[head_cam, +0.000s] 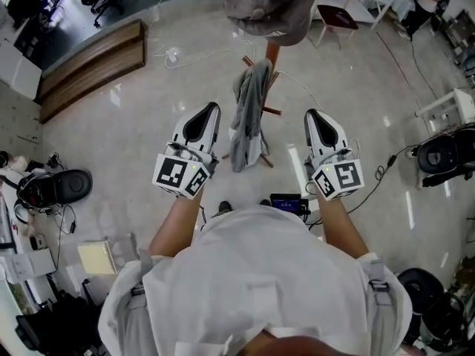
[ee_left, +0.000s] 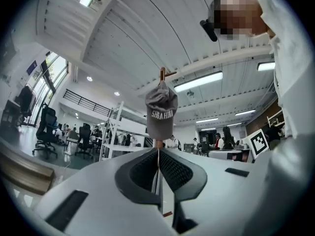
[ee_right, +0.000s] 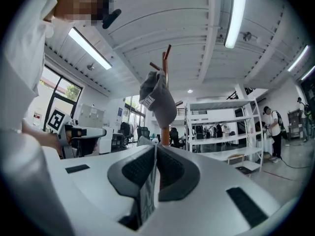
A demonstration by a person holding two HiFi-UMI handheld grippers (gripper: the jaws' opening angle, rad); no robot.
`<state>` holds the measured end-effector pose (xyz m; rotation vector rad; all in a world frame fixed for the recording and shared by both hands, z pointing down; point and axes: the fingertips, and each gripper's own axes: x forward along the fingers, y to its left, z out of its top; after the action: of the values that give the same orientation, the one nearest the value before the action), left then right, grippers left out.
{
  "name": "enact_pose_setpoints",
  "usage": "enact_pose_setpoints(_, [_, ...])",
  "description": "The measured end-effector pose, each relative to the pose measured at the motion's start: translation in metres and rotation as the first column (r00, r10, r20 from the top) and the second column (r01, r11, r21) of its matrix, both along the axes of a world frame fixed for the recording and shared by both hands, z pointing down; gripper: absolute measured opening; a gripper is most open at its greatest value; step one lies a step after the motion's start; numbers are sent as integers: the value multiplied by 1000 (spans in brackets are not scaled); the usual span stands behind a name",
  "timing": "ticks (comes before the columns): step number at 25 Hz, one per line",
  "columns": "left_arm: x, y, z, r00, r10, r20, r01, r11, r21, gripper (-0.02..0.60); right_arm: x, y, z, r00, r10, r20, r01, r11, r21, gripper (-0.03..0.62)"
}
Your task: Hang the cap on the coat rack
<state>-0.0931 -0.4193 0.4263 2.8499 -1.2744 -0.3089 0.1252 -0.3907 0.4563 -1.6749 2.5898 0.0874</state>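
Observation:
A grey cap (head_cam: pixel 271 6) hangs on the top of the wooden coat rack (head_cam: pixel 272 50), straight ahead of me. In the left gripper view the cap (ee_left: pixel 161 114) shows its lettered front on the pole (ee_left: pixel 162 73); in the right gripper view the cap (ee_right: pixel 158 102) shows its side and a tag. My left gripper (head_cam: pixel 204 117) and right gripper (head_cam: pixel 315 119) are held on either side of the rack, apart from it, both pointing at it. The jaws of the left gripper (ee_left: pixel 158 151) and of the right gripper (ee_right: pixel 155 149) are shut with nothing between them.
A grey garment (head_cam: pixel 249 113) hangs lower on the rack between the grippers. A wooden bench (head_cam: pixel 89 65) stands at the far left, a chair (head_cam: pixel 338 13) at the far right. Black gear (head_cam: pixel 56 188) lies on the floor to my left. White shelving (ee_right: pixel 221 127) stands beyond.

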Motion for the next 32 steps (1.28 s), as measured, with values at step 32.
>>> enact_pose_setpoints(32, [93,19,152,1000,24,9,-22,984,-177,21,58,18,140,996,-81,32,86,977,-195,25])
